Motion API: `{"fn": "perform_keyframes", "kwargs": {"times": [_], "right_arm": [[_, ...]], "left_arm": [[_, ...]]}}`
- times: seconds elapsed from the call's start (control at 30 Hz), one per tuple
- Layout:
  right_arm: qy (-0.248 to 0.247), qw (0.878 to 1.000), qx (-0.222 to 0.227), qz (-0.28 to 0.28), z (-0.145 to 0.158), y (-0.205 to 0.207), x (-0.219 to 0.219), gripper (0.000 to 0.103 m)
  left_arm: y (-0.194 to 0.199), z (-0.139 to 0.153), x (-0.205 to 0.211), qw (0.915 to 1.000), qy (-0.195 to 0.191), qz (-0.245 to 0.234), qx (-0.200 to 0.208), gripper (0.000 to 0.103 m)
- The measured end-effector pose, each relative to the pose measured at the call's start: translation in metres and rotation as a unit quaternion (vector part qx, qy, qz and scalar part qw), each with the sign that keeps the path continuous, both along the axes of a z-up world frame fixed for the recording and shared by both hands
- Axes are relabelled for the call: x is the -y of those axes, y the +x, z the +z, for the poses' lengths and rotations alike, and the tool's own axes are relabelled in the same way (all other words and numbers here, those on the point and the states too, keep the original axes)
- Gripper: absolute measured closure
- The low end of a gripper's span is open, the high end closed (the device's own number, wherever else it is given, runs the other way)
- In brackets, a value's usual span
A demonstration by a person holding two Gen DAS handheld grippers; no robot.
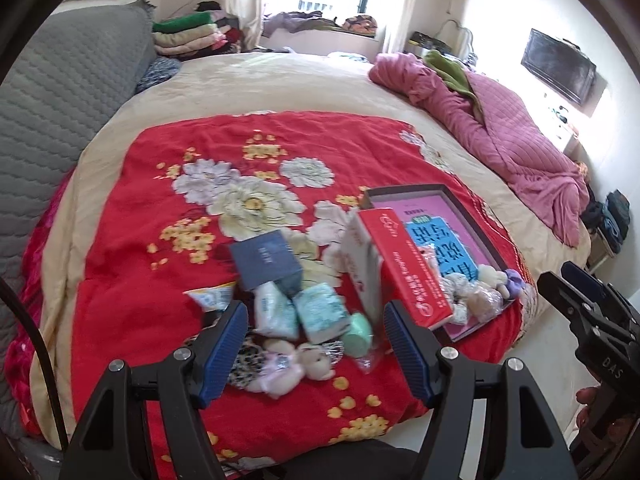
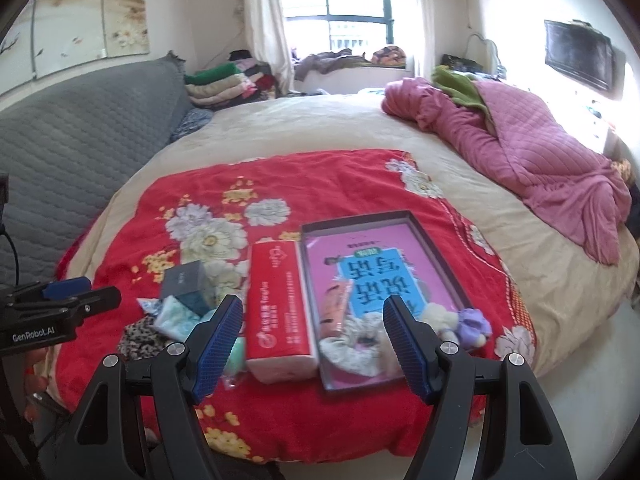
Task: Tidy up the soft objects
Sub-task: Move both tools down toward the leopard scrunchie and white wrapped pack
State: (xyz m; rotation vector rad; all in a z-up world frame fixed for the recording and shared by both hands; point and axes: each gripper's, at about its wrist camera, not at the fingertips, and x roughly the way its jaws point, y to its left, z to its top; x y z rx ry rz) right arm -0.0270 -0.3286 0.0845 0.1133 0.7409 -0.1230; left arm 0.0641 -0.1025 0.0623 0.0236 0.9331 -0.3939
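Note:
A pile of small soft things lies on the red floral blanket [image 1: 160, 184]: two pale tissue packs [image 1: 276, 312], a green sponge [image 1: 358, 334], small plush bears [image 1: 296, 364] and a leopard scrunchie [image 1: 244, 364]. A dark box lid tray [image 2: 436, 220] holds a scrunchie [image 2: 352, 344], a purple plush [image 2: 474, 322] and a packet. A red tissue pack [image 2: 276, 304] lies beside the tray. My left gripper [image 1: 316, 344] is open above the pile, empty. My right gripper [image 2: 312, 340] is open over the tray's near end, empty.
A dark blue box [image 1: 264, 264] stands behind the tissue packs. A pink quilt [image 2: 540, 160] lies bunched at the bed's right. A grey quilted headboard [image 1: 60, 100] is at the left. Folded clothes [image 2: 220, 80] are stacked at the far corner.

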Motion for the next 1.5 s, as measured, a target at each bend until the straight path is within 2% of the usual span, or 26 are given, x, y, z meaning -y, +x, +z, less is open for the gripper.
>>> {"fn": "perform_keyframes", "kwargs": {"times": [0.37, 0.8, 1.5], "right_arm": [[-0.014, 0.999, -0.005, 0.05, 0.0, 0.012, -0.05, 0.029], [-0.019, 0.996, -0.024, 0.088, -0.019, 0.026, -0.085, 0.029], [-0.029, 0.987, -0.084, 0.131, -0.077, 0.058, -0.123, 0.029]], "left_arm": [[0.001, -0.002, -0.052, 0.9989, -0.005, 0.046, -0.001, 0.033], [0.01, -0.028, -0.088, 0.9964, -0.006, 0.079, -0.029, 0.033], [0.015, -0.081, -0.095, 0.9948, 0.028, 0.08, -0.056, 0.033]]}}
